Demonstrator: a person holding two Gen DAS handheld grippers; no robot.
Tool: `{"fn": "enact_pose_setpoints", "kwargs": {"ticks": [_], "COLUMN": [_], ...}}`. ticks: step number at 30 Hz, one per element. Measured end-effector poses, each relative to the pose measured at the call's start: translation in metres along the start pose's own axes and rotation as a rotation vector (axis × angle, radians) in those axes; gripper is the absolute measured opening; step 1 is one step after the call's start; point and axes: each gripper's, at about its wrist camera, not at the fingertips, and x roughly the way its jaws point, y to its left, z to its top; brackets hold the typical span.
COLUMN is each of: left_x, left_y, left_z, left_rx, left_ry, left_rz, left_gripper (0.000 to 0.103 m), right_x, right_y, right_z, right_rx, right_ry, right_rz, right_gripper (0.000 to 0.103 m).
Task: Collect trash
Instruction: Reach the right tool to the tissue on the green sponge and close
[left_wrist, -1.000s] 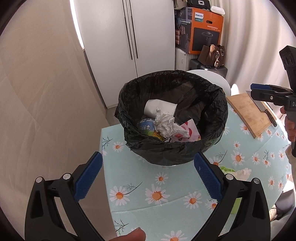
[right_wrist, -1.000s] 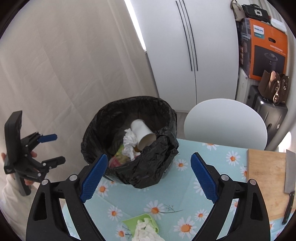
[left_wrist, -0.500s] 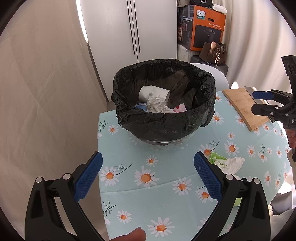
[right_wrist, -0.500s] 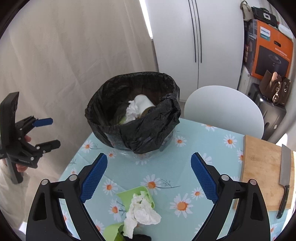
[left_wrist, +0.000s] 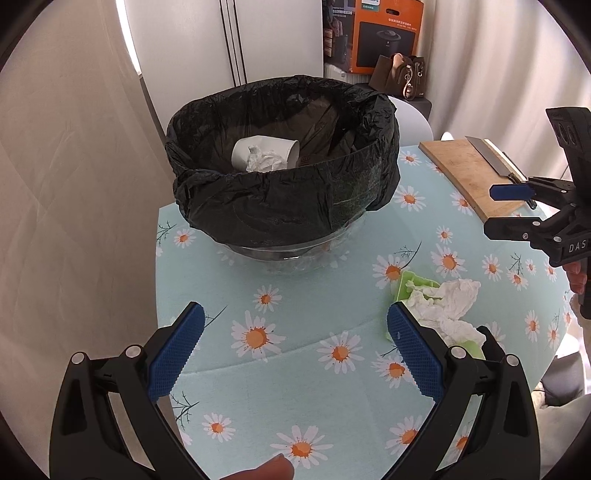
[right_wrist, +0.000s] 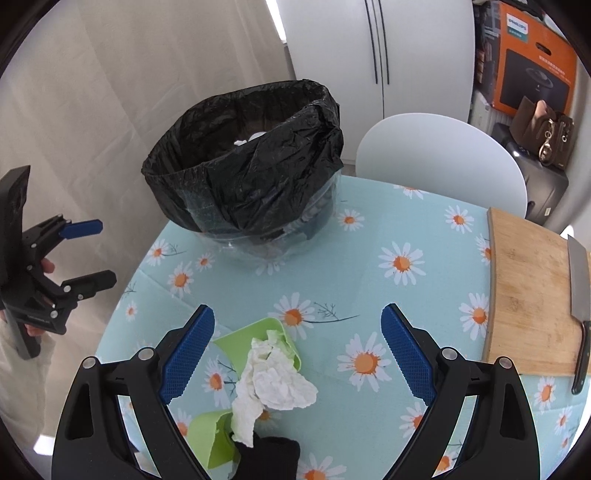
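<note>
A bin lined with a black bag (left_wrist: 284, 192) (right_wrist: 243, 173) stands at the far side of the daisy-print table (left_wrist: 295, 332); inside lie a white paper cup (left_wrist: 266, 151) and a crumpled tissue (left_wrist: 264, 162). A crumpled white tissue (left_wrist: 448, 302) (right_wrist: 275, 384) lies on green plastic pieces (right_wrist: 255, 339) on the table. My left gripper (left_wrist: 295, 350) hovers open above the table's near edge, left of the tissue. My right gripper (right_wrist: 297, 350) is open, just above the tissue, with nothing between its fingers. Each gripper shows in the other's view, right gripper (left_wrist: 513, 208) and left gripper (right_wrist: 92, 254).
A wooden cutting board (right_wrist: 528, 291) (left_wrist: 472, 173) with a cleaver (right_wrist: 580, 295) lies at the table's right edge. A white chair (right_wrist: 439, 158) stands behind the table. A black item (right_wrist: 267, 458) lies by the tissue. A fridge, an orange box (right_wrist: 532, 62) and a curtain are behind.
Both grippers have drawn back from the bin and lowered toward the table; the bin looks farther and the tissue on the green pieces has come into fuller view. Both stayed open.
</note>
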Motion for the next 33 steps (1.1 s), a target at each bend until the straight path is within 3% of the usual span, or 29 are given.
{"fn": "enact_pose_setpoints", "kwargs": {"ticks": [21,26,29,33], "left_x": [0.085,0.100,0.104,0.106], "left_y": [-0.037,-0.042,-0.049,-0.062], "left_z": [-0.015,-0.023,-0.026,-0.028], "left_rx": [0.276,0.337,0.371,0.420], "left_ry": [0.147,0.171,0.175,0.168], "left_rz": [-0.136,-0.184,-0.220,-0.243], "left_gripper": [0.097,0.097,0.097,0.097], "right_x": [0.051,0.062,0.066,0.064], "right_y": [-0.008,-0.005,-0.001,-0.001], "right_z": [-0.061,-0.069,-0.074,-0.082], "right_rx": [0.126,0.163,0.174,0.197], "right_ry": [0.149,0.144,0.145,0.136], "right_rz": [-0.047,-0.032,-0.006,0.011], "right_gripper": [0.086,0.070,0.037,0.022]}}
